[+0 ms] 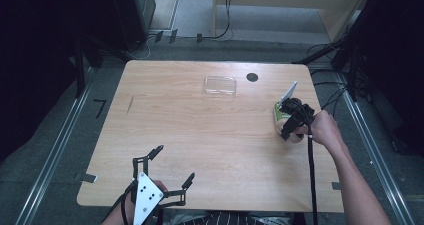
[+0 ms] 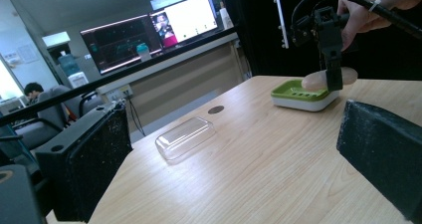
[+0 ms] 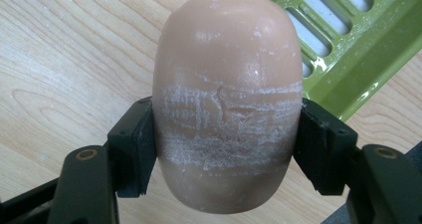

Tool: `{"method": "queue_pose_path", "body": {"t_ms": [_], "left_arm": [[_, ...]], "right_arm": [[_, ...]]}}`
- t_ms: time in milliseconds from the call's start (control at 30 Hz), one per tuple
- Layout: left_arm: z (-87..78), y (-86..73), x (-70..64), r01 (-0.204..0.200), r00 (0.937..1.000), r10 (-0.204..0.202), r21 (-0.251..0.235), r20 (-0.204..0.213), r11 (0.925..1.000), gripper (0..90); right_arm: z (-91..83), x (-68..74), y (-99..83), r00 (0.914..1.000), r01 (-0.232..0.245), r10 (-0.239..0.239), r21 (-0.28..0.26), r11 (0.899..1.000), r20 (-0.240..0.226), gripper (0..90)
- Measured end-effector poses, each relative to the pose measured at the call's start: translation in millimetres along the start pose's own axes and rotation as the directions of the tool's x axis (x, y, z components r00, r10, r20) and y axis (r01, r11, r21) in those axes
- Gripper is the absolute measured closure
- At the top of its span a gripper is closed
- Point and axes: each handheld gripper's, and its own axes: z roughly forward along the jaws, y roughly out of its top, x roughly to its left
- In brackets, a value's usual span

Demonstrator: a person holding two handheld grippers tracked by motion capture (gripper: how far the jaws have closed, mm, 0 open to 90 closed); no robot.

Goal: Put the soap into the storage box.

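A beige oval bar of soap [image 3: 226, 94] is clamped between the two black jaws of my right gripper [image 3: 226, 149], held just above the table beside a green soap dish [image 3: 348, 40]. In the high view the right gripper [image 1: 295, 122] hangs over the dish [image 1: 278, 114] at the table's right edge. From the left gripper view the soap [image 2: 331, 78] sits at the rim of the green and white dish [image 2: 303, 95]. My left gripper [image 1: 174, 166] rests near the front left edge, jaws spread wide and empty.
A clear plastic lid [image 1: 219, 85] lies at the back middle of the wooden table [image 1: 200, 135], also seen as the lid [image 2: 184, 137]. A dark round hole [image 1: 252, 77] is beside it. Cables trail off the right side.
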Motion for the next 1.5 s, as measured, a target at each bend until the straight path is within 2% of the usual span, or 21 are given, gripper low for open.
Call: {"method": "queue_pose_path", "body": {"t_ms": [1500], "left_arm": [[0.6,-0.2,0.2,-0.006,1.0,0.006,0.002,0.002,1.0,1.1]], "right_arm": [[-2.2,-27.1,24.0,0.9982,-0.056,0.056,-0.016,0.998,-0.02,33.5]]}}
